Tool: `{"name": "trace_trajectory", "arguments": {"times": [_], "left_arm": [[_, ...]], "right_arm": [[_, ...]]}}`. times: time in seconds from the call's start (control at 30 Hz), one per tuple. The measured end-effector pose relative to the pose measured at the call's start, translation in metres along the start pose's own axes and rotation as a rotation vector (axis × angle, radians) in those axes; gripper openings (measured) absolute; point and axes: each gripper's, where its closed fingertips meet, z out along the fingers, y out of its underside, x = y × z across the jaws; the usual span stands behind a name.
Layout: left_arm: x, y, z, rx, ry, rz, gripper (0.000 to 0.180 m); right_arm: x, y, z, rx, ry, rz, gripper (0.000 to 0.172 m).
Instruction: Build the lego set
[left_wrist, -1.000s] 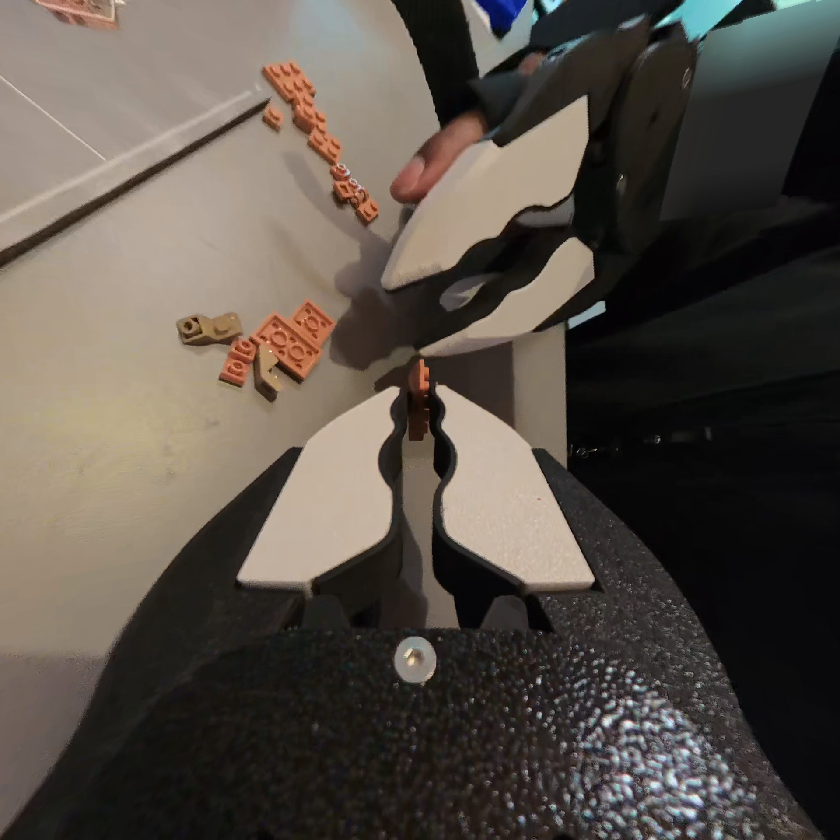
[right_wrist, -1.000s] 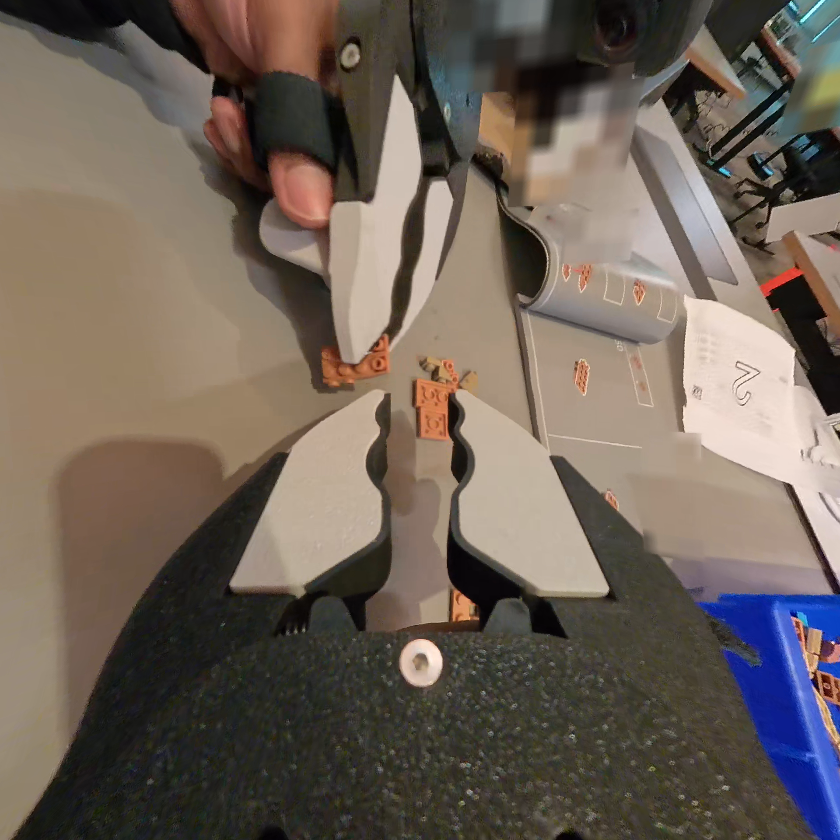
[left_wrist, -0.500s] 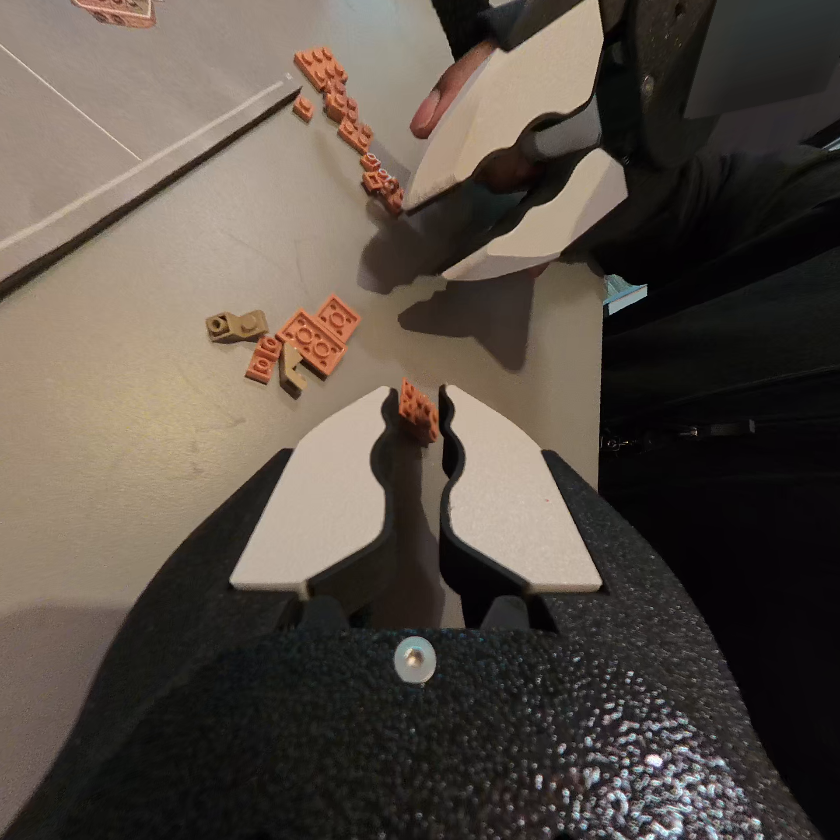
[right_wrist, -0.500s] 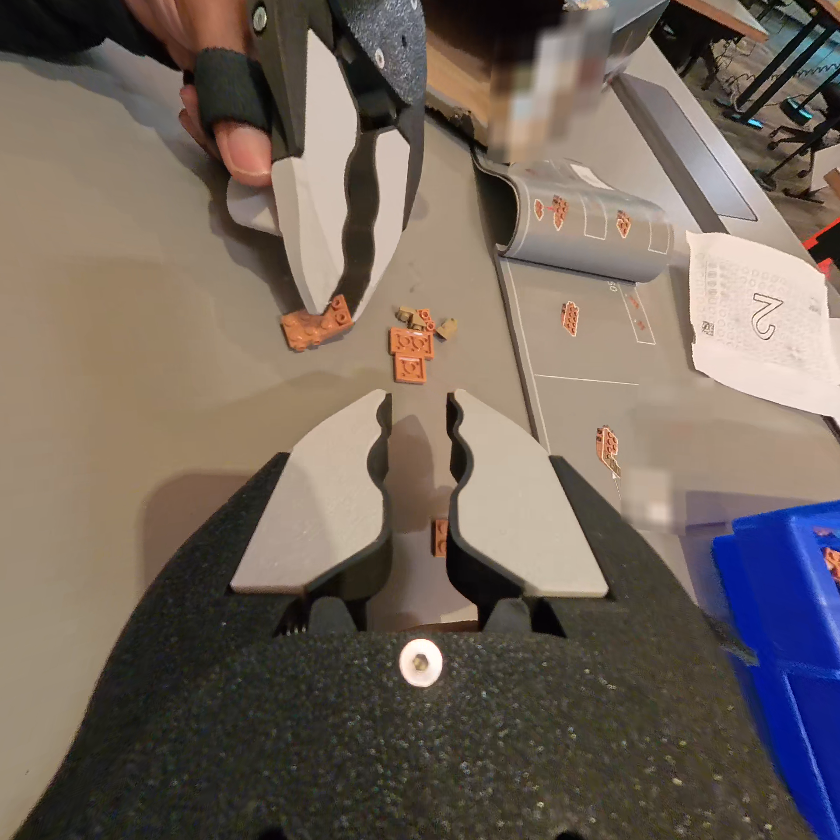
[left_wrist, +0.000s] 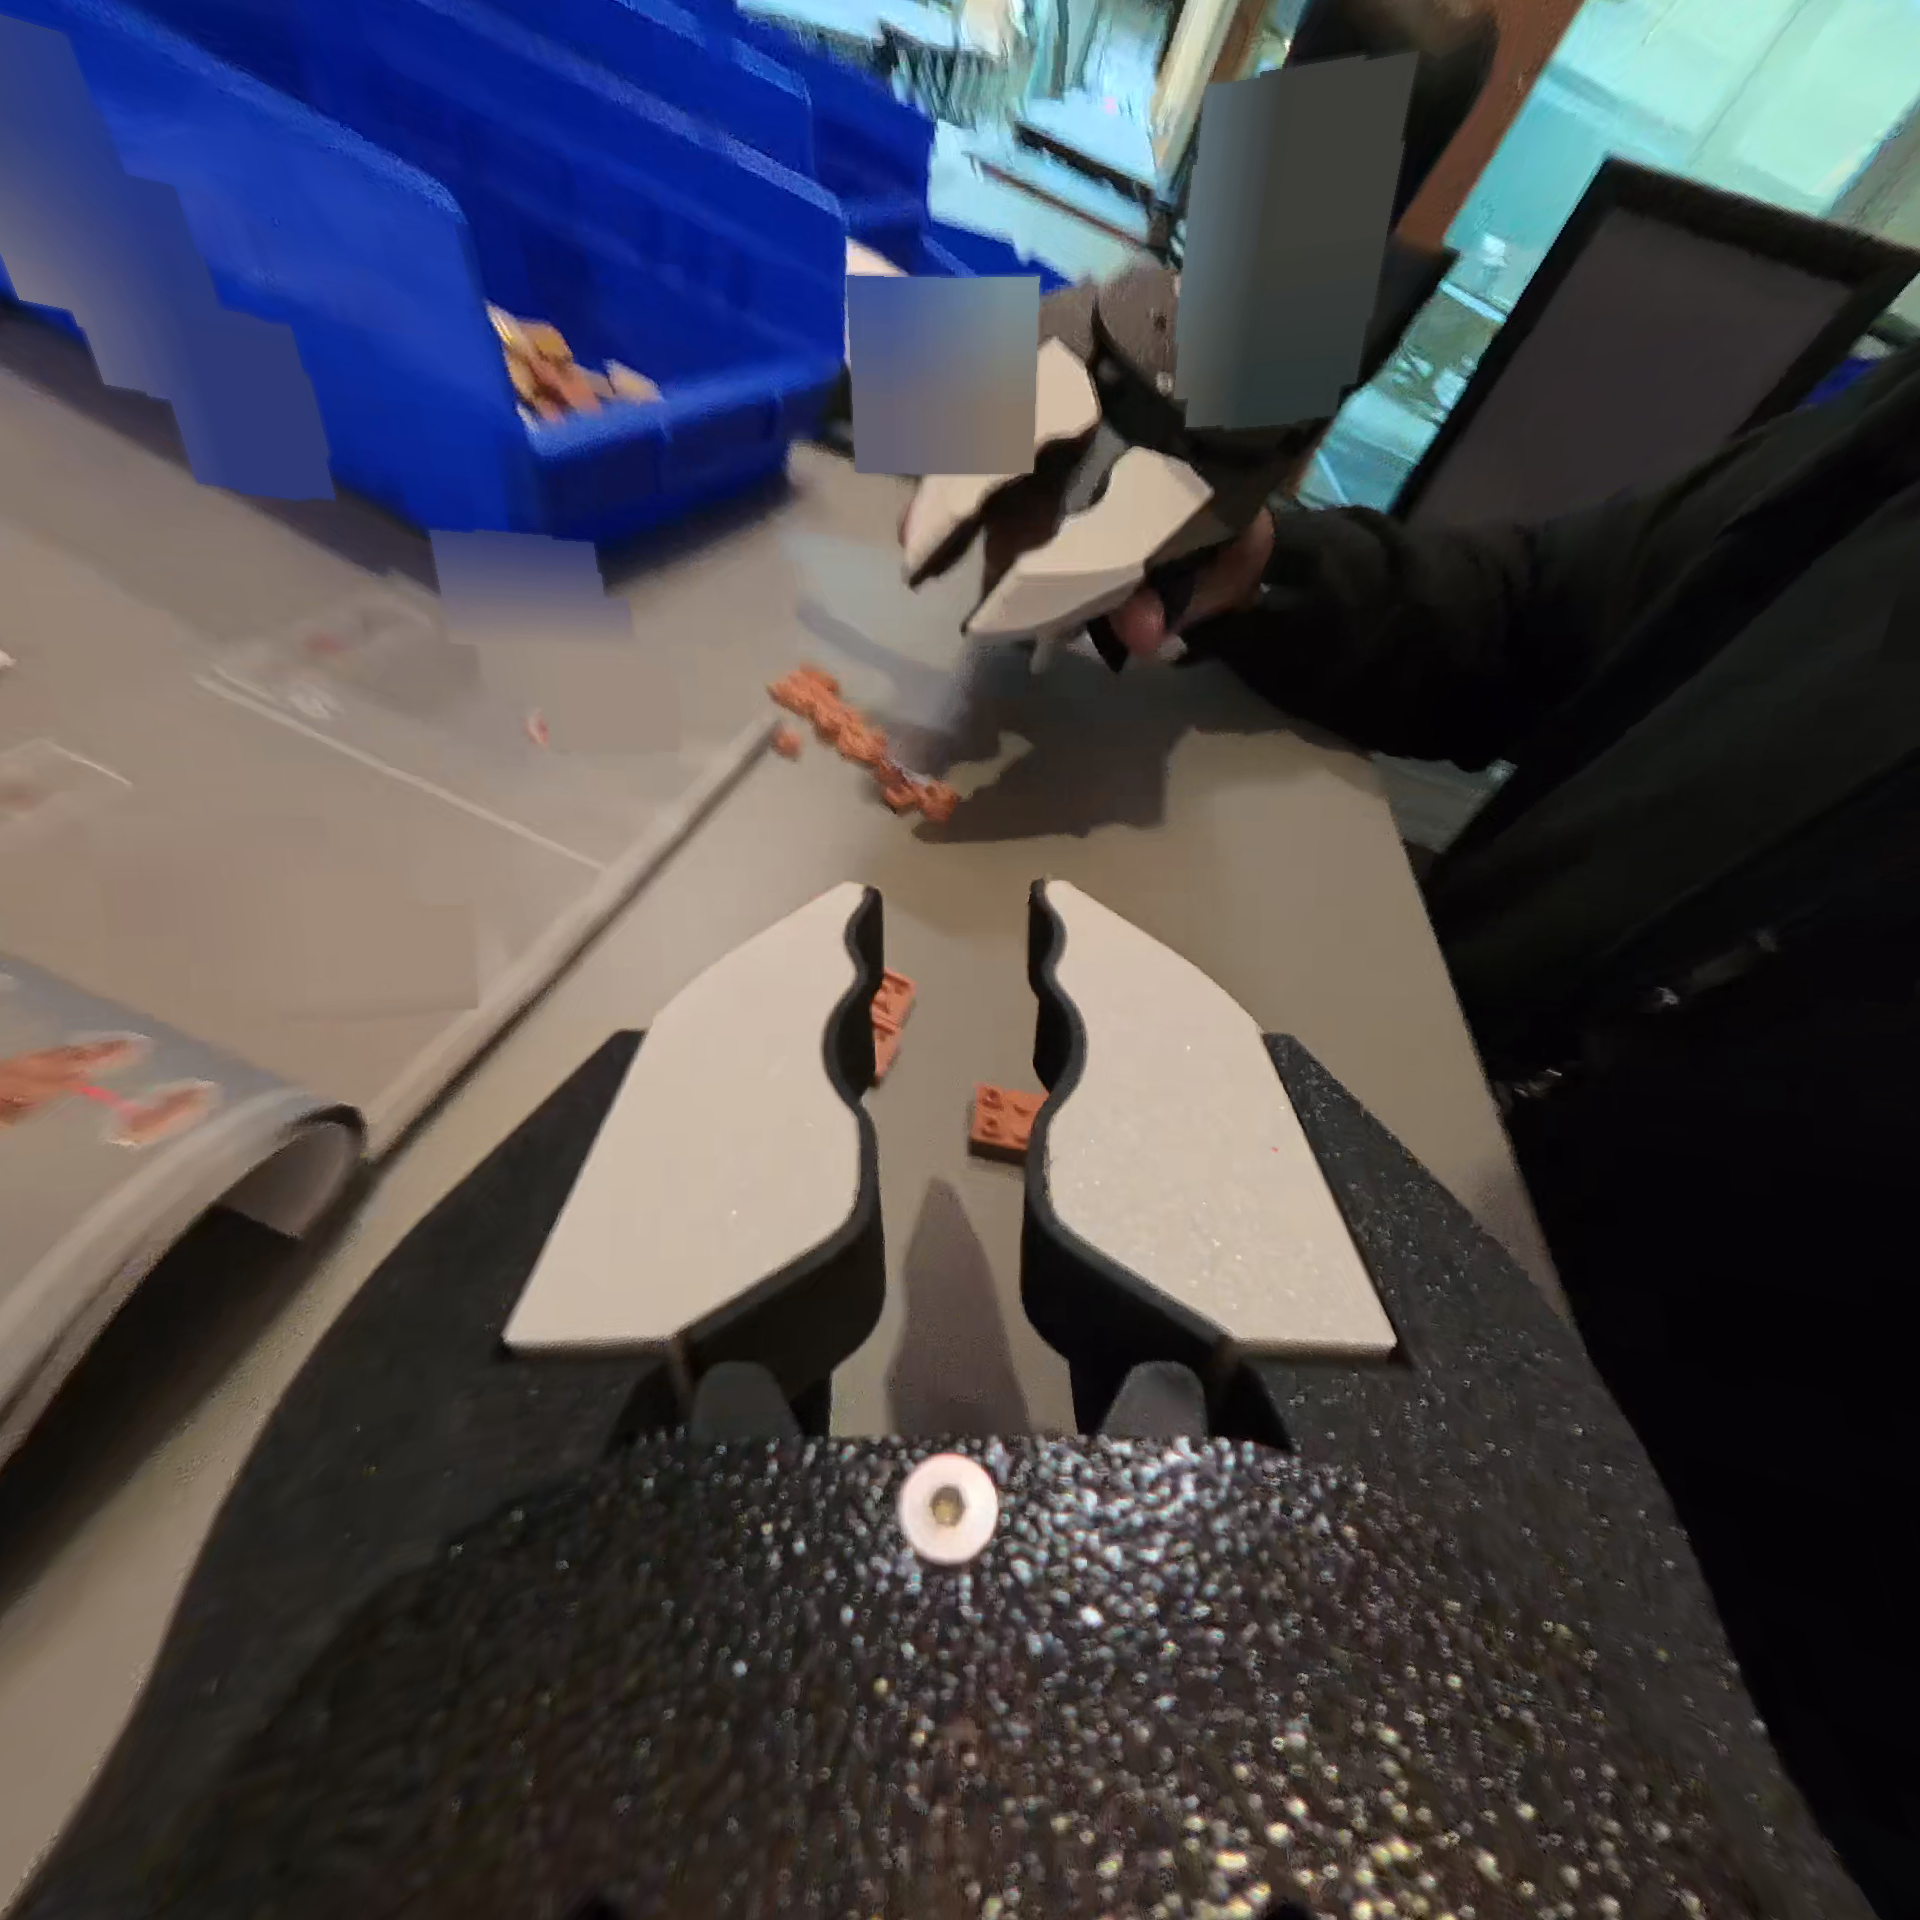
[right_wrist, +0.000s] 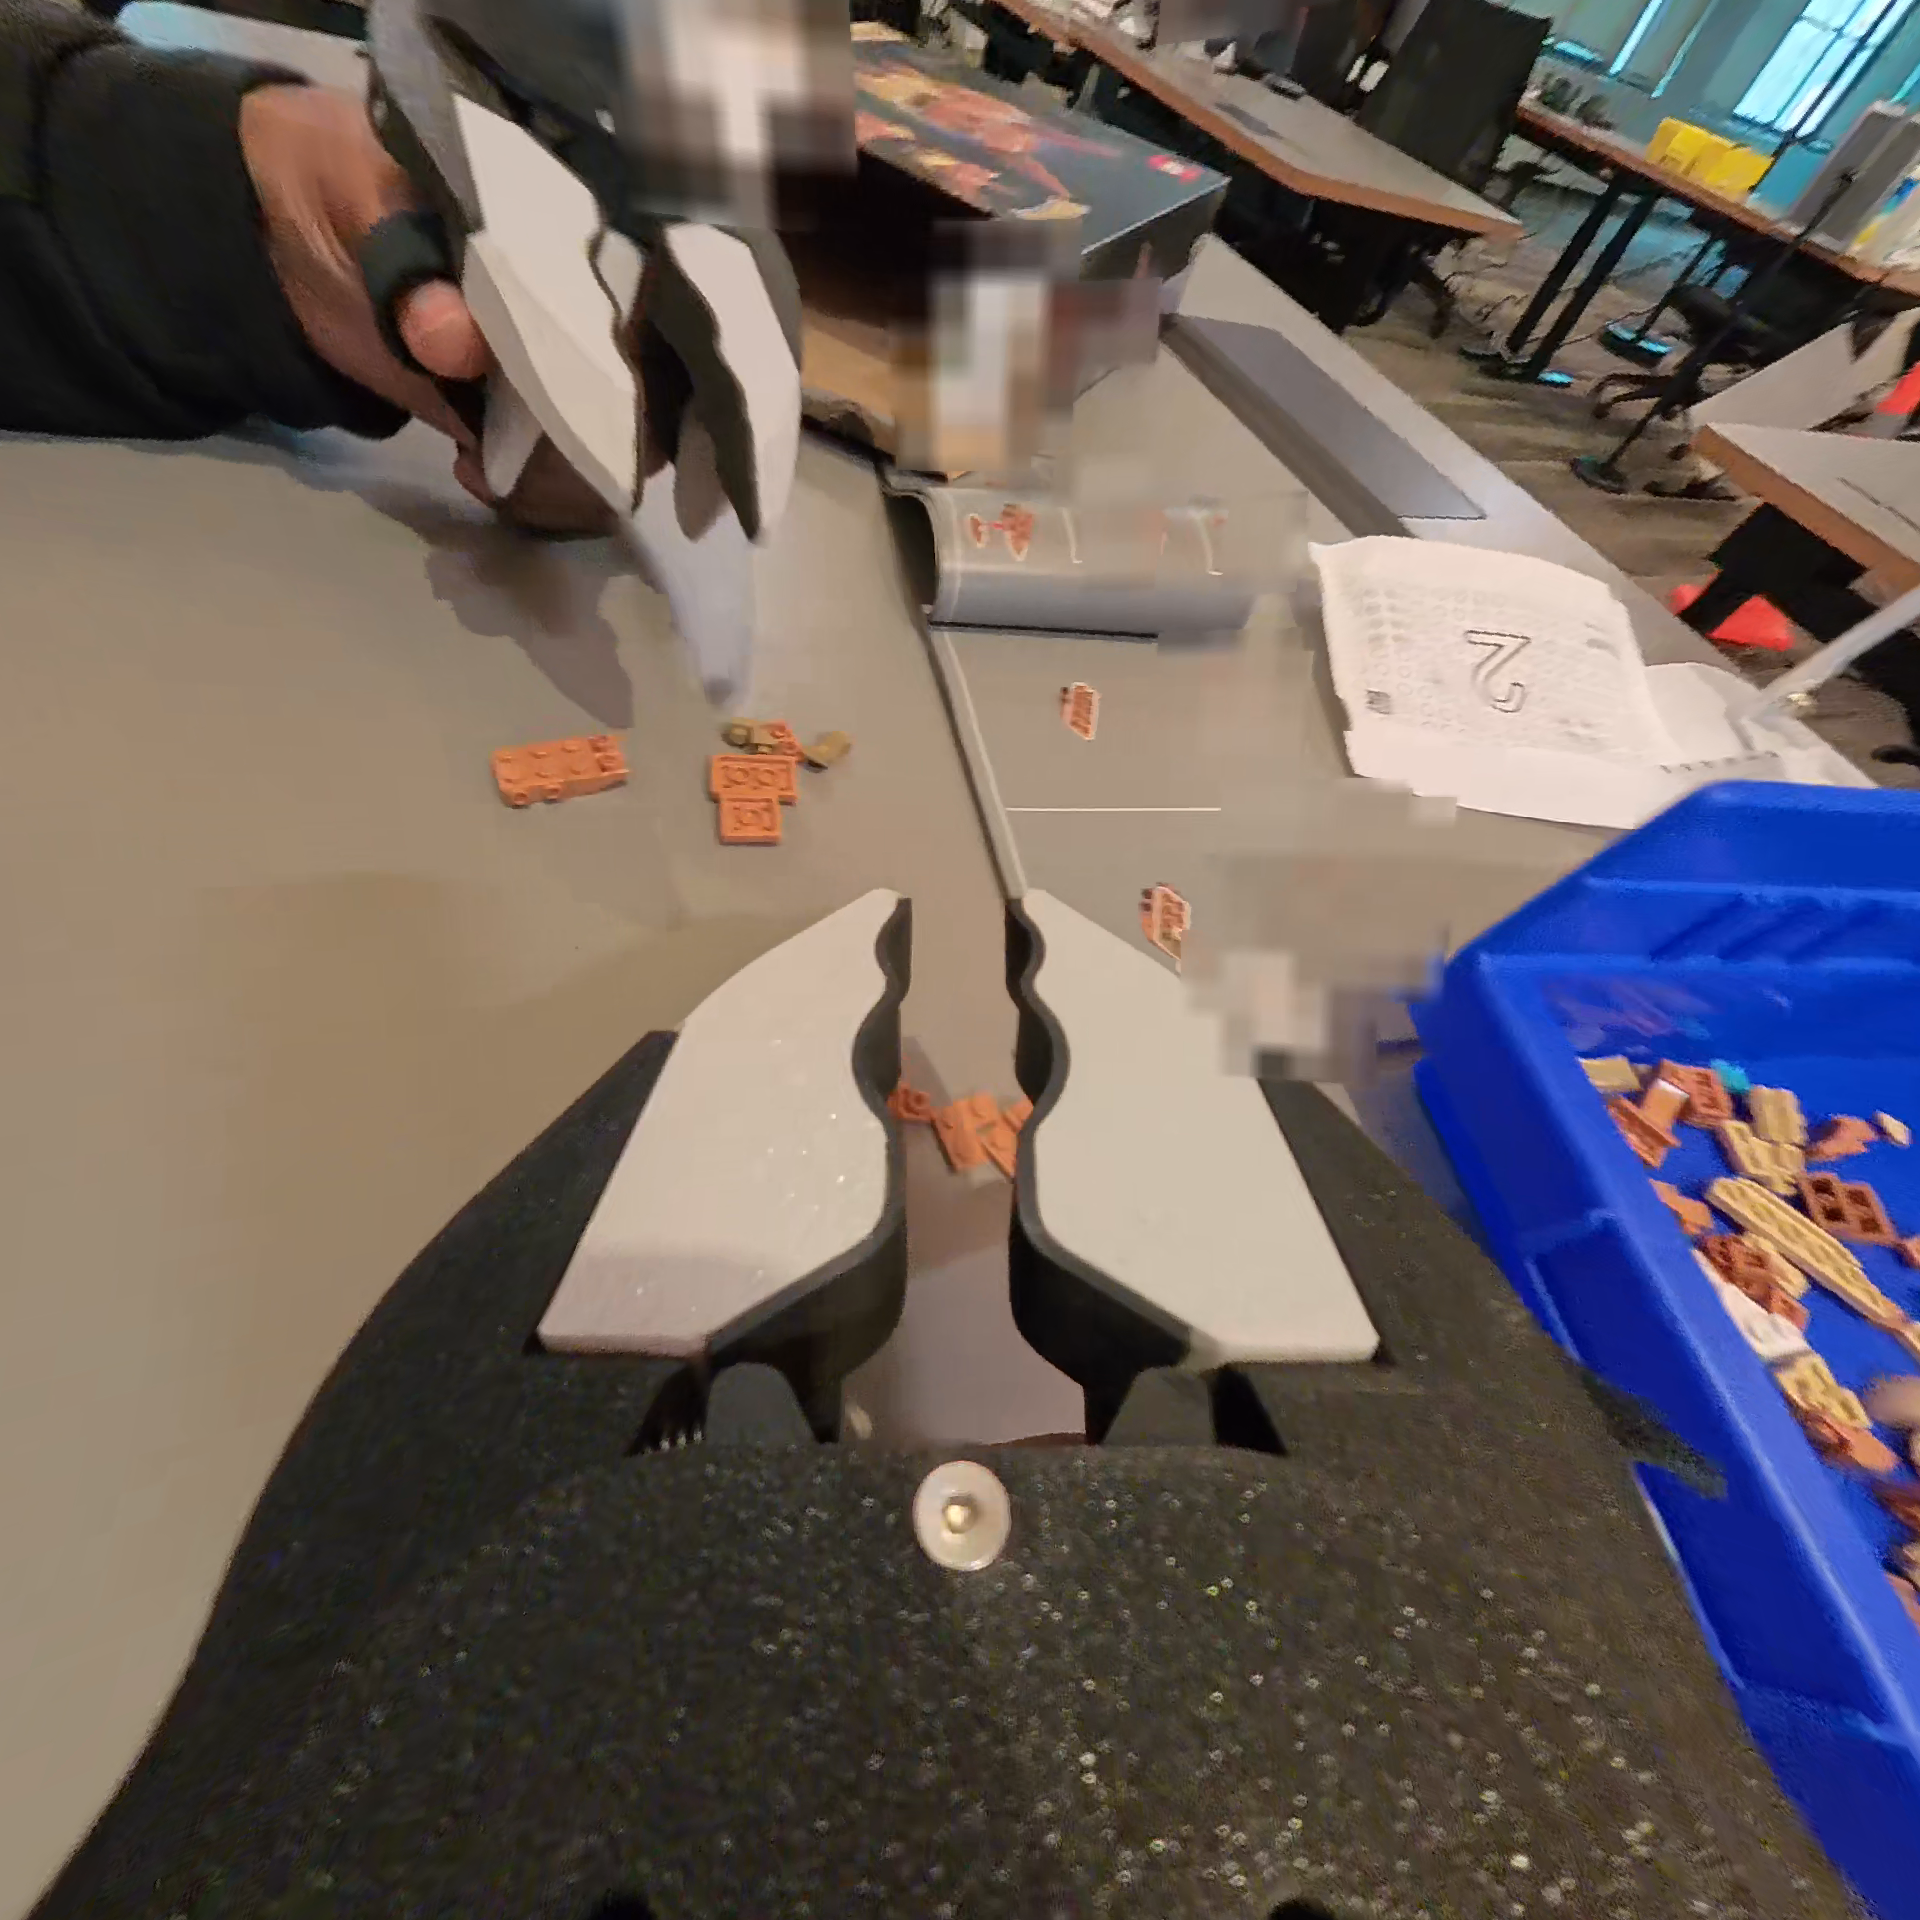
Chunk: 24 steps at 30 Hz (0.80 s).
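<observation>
The left tongs (left_wrist: 954, 899) stand open above the grey table (left_wrist: 1195, 862), with nothing gripped. Below the gap, 2 orange plates lie flat on the table: a joined plate piece (left_wrist: 890, 1018) half hidden under the left finger (left_wrist: 748, 1122), and a small plate (left_wrist: 1003, 1120) partly under the right finger. Ahead of the tips lies a blurred row of orange plates (left_wrist: 862, 743) along the edge of a grey mat (left_wrist: 312, 831). Beyond it, to the left, stands a blue bin (left_wrist: 644, 436) with loose pieces.

The right tongs (right_wrist: 958, 906) are open by a narrower gap, also gripping nothing; the table shows clear between the tips. Farther back under the fingers, a few orange plates (right_wrist: 971, 1127) lie on the table. Ahead and to the left rest a long orange plate (right_wrist: 561, 769) and a cluster of orange and tan pieces (right_wrist: 758, 774). The mat's edge (right_wrist: 977, 769) runs straight ahead from the tips. To the right is a blue bin (right_wrist: 1683, 935) holding many orange and tan pieces, and past it a white printed sheet (right_wrist: 1486, 675).
</observation>
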Motion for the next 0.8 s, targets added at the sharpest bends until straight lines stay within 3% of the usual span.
{"name": "trace_trajectory", "arguments": {"times": [0.13,0.27,0.47,0.8], "left_arm": [[-0.014,-0.015,-0.015,0.097,-0.138,0.177,0.022],[-0.025,-0.014,-0.021,0.089,-0.234,0.237,0.021],[-0.029,-0.008,-0.018,0.044,-0.263,0.258,0.02],[-0.029,0.003,-0.01,-0.048,-0.257,0.257,0.019]], "right_arm": [[0.019,0.011,-0.011,-0.021,0.035,0.036,0.009],[0.031,0.026,-0.02,-0.068,0.045,0.052,0.002],[0.043,0.047,-0.027,-0.12,0.028,0.1,0.0],[0.043,0.047,-0.025,-0.115,0.004,0.14,0.0]]}}
